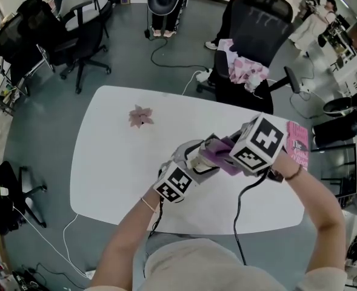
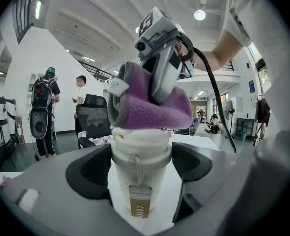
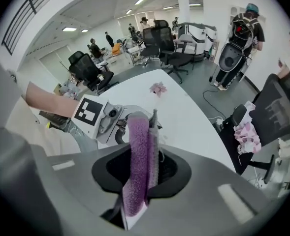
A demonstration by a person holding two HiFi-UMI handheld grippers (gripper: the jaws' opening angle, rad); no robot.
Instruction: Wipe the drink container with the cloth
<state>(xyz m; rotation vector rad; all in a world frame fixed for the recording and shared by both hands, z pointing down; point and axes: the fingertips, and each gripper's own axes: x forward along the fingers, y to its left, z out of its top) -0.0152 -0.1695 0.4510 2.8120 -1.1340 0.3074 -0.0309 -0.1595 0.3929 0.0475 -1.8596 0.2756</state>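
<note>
A white drink cup with a lid and a hanging tag sits between the jaws of my left gripper, which is shut on it and holds it above the table. A purple cloth lies over the cup's lid. My right gripper is shut on that cloth and presses it down on the cup from above. In the head view the left gripper, the cloth and the right gripper meet over the white table; the cup is mostly hidden there.
A crumpled pink paper lies on the table's far left part. A pink booklet rests at the table's right edge. Black office chairs stand behind the table, one draped with pink fabric. People stand in the background.
</note>
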